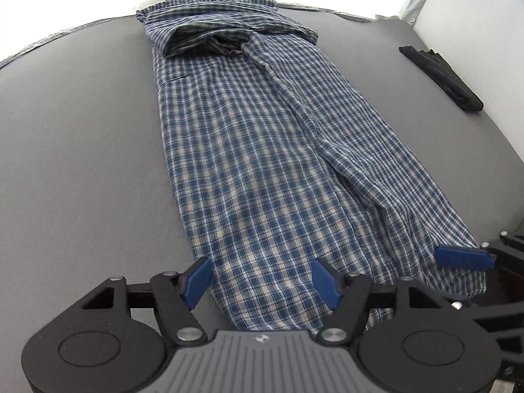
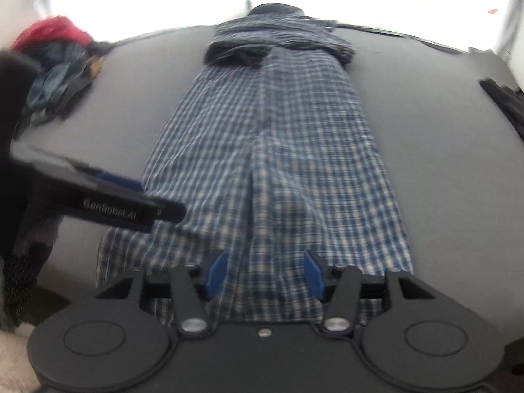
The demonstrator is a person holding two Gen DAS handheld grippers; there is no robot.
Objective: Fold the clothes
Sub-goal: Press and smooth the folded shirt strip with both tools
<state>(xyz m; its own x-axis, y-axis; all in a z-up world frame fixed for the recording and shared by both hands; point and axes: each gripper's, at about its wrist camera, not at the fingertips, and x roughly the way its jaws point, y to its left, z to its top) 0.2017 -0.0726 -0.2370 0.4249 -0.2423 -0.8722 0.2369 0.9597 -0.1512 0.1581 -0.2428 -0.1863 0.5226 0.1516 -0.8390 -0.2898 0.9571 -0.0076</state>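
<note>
A blue and white plaid shirt (image 1: 258,163) lies lengthwise on the grey table (image 1: 82,131), folded into a long strip with its collar at the far end. It also shows in the right wrist view (image 2: 278,163). My left gripper (image 1: 262,281) is open, its blue pads on either side of the near hem's left part. My right gripper (image 2: 265,273) is open over the near hem's right part, and one blue fingertip (image 1: 465,257) of it shows in the left wrist view. The left gripper's body (image 2: 108,203) shows in the right wrist view.
A folded black garment (image 1: 442,75) lies at the table's right edge. A pile of red and dark clothes (image 2: 55,65) sits at the far left. A white wall rises beyond the table's far and right edges.
</note>
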